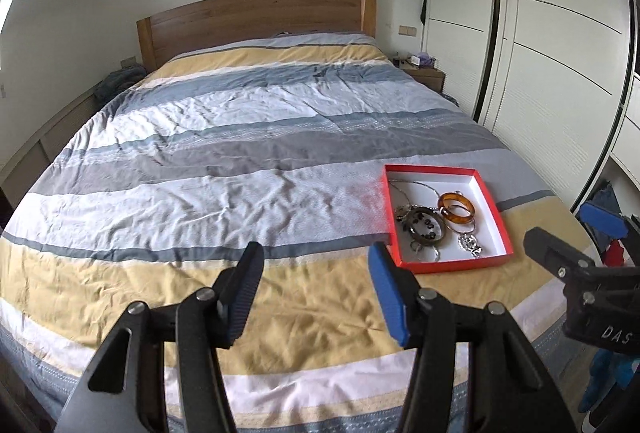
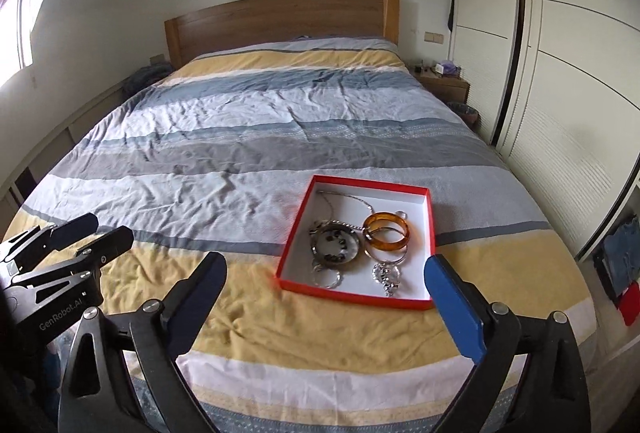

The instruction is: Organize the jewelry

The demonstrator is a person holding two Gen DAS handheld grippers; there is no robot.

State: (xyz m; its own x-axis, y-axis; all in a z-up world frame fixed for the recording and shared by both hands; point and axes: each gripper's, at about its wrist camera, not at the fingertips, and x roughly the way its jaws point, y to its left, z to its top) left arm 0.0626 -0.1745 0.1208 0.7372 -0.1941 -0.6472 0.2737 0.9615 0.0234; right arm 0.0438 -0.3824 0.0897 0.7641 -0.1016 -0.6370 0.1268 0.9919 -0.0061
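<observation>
Holding both the left gripper (image 1: 316, 297) and right gripper (image 2: 324, 309) wide apart and empty, we see the red box (image 2: 430, 233) at centre frame, its jewelry (image 2: 340, 245) seemingly tangled.

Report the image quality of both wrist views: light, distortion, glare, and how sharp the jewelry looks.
Left wrist view: soft daylight, strong fisheye bending of the wardrobe, dark corner vignetting; jewelry in the red box small, chains hard to separate. Right wrist view: window blown out at left, same curved edges; amber bangle fairly sharp, silver pieces tangled.
</observation>
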